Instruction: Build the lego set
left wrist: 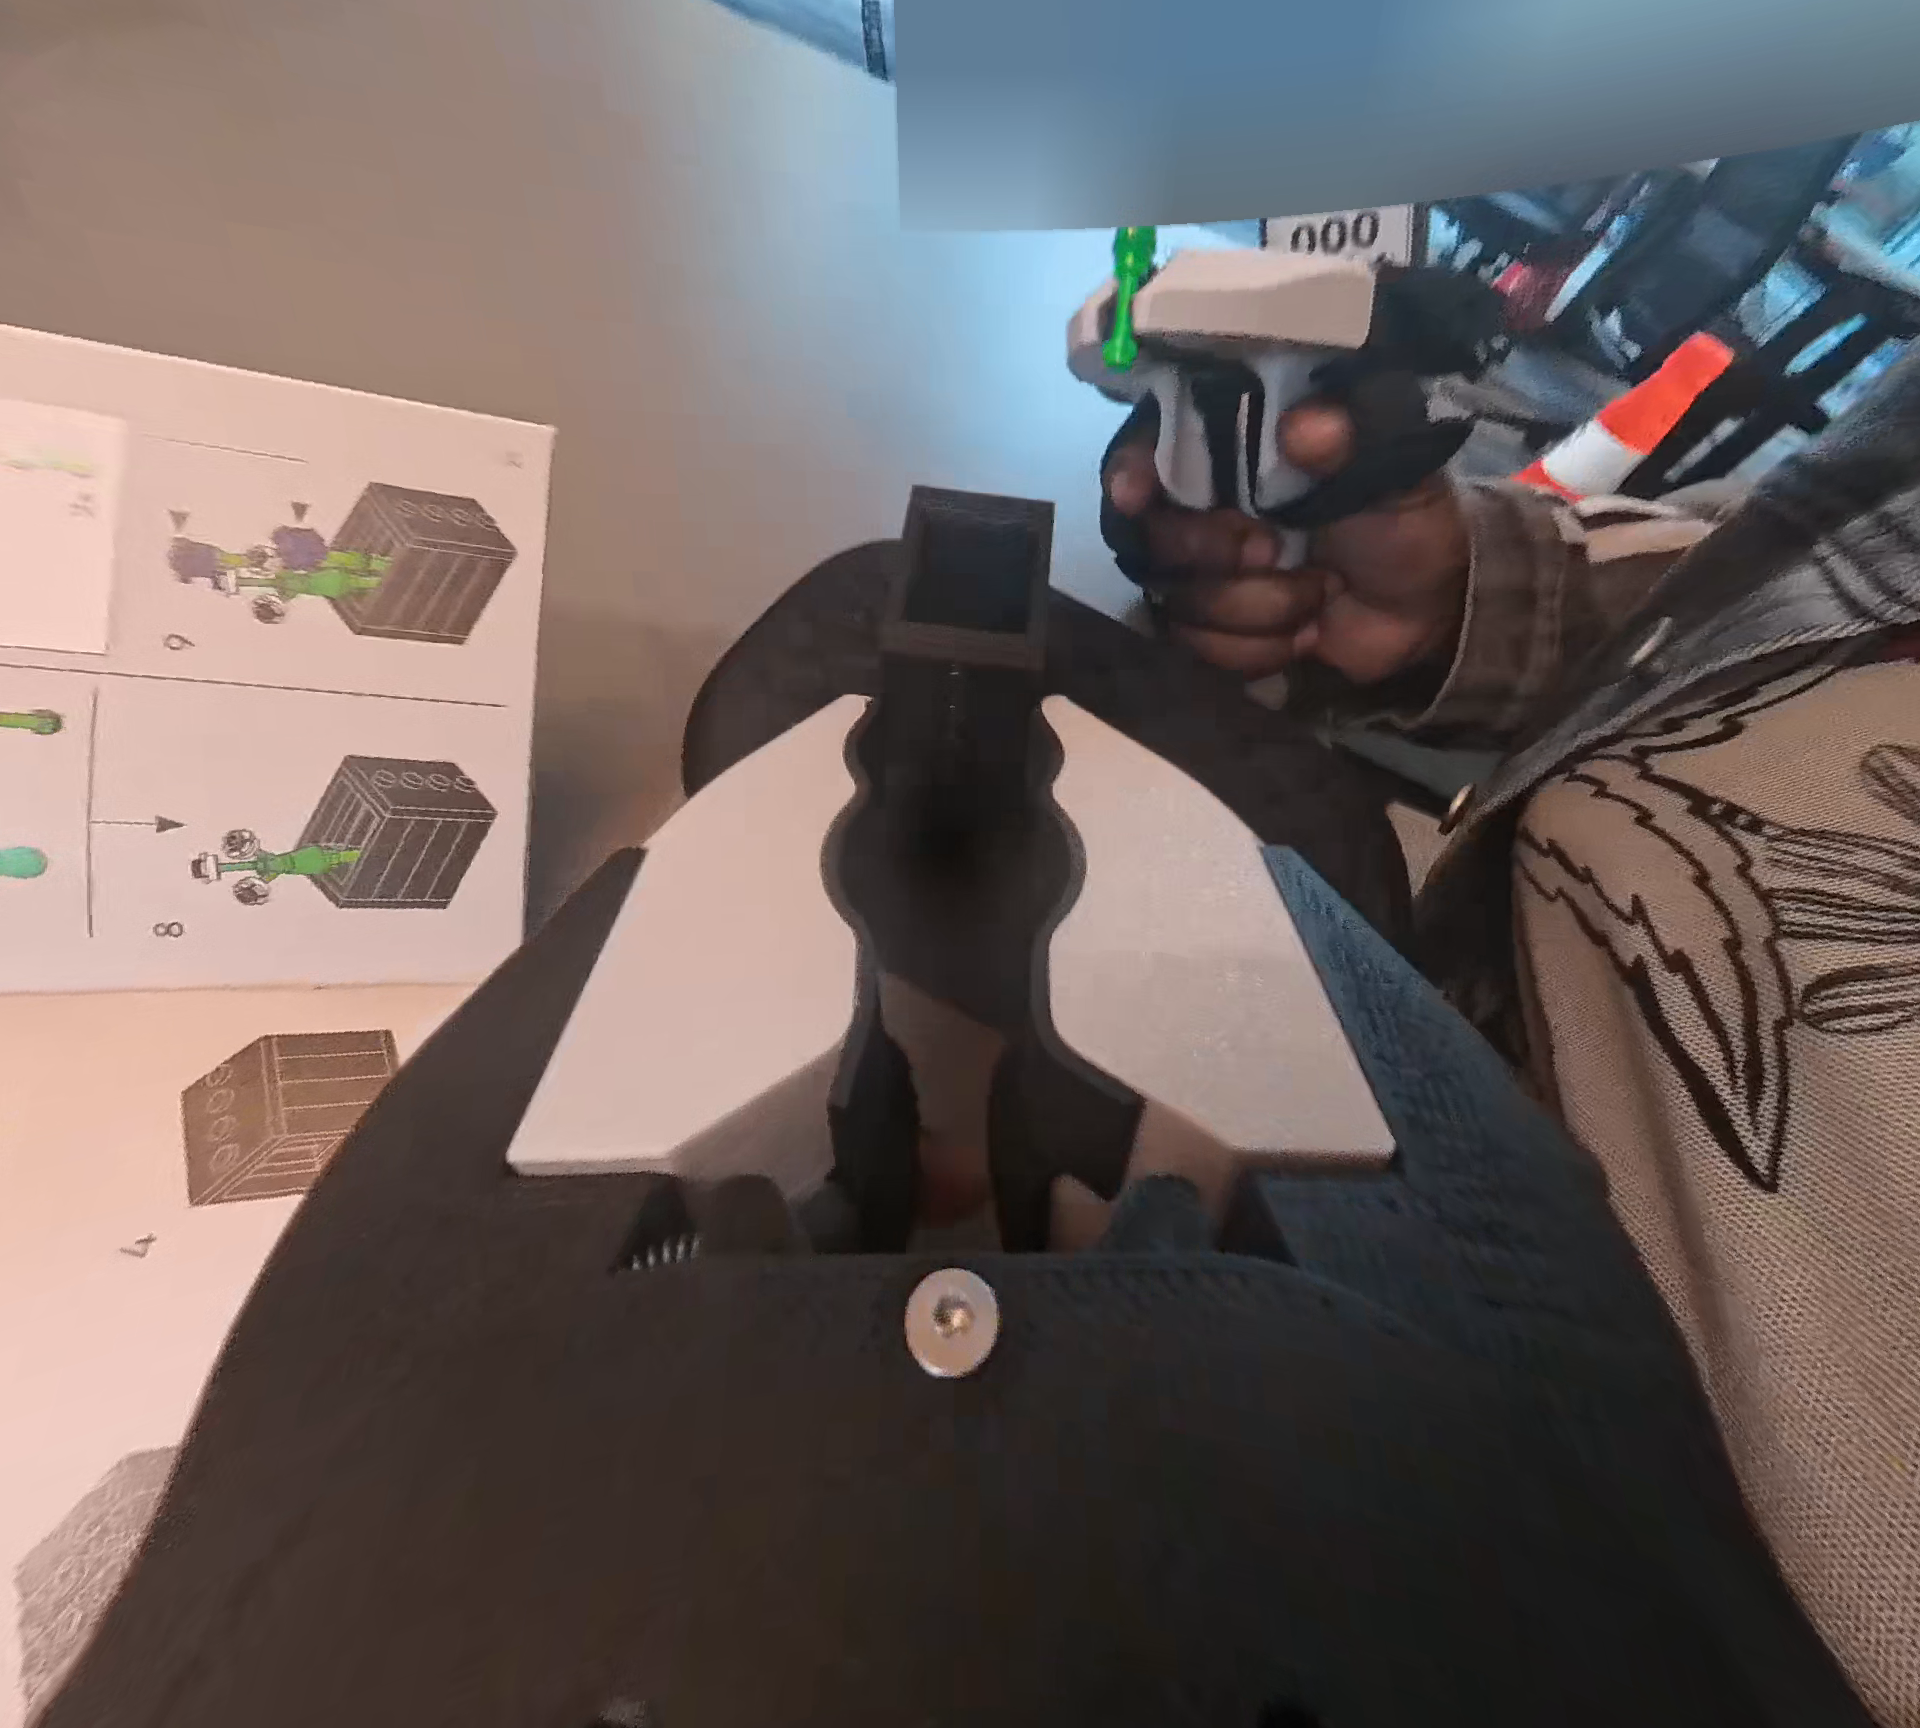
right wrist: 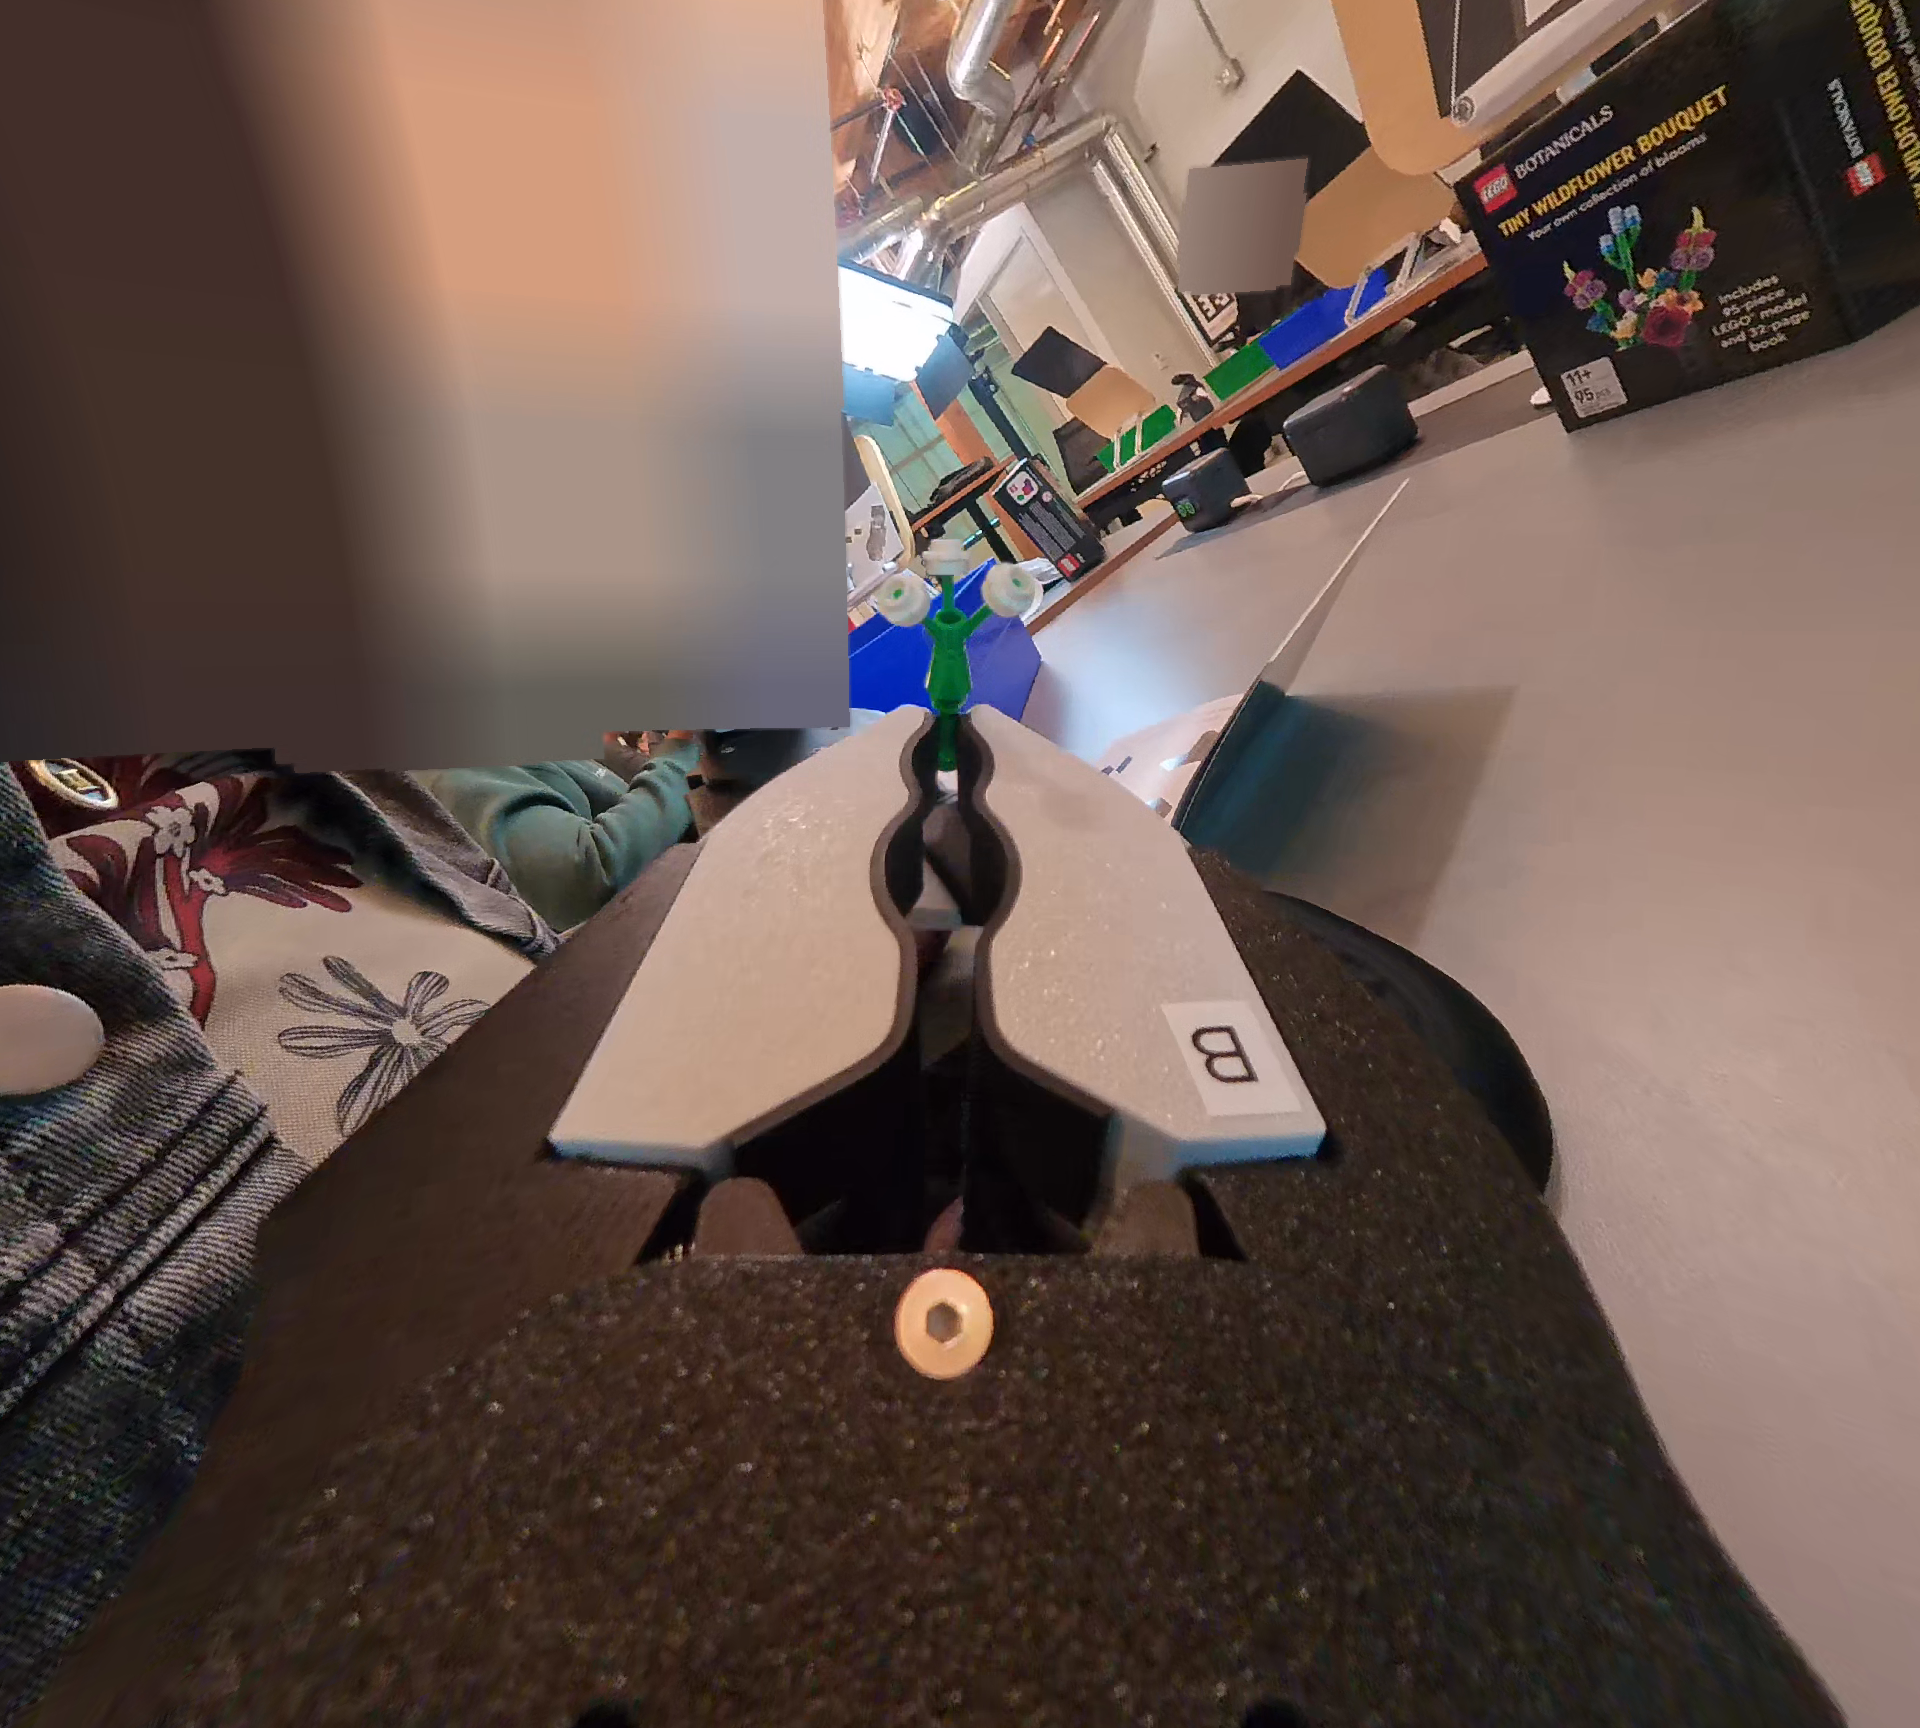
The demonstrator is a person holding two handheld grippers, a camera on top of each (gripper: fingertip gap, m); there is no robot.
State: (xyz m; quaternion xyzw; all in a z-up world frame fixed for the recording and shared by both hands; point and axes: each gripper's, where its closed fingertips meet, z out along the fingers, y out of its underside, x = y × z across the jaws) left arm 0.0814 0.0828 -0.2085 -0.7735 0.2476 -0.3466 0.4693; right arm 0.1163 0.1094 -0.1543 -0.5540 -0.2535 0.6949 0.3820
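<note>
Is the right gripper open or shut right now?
Shut: the right gripper pinches the green stem, whose white buds stick out beyond its fingertips.

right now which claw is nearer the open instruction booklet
Left. The left claw, shut on a black hollow brick, sits just right of the instruction booklet. The right claw, pinching the green stem, is farther off.

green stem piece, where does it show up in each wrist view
Left wrist view: the green stem is upper right of centre, sticking out beside the far right gripper held in a hand.
Right wrist view: the stem is at centre, pinched upright at the fingertips, with white flower studs on its branches.
Shared landmark: the right gripper itself, gripping the stem in both views.
</note>
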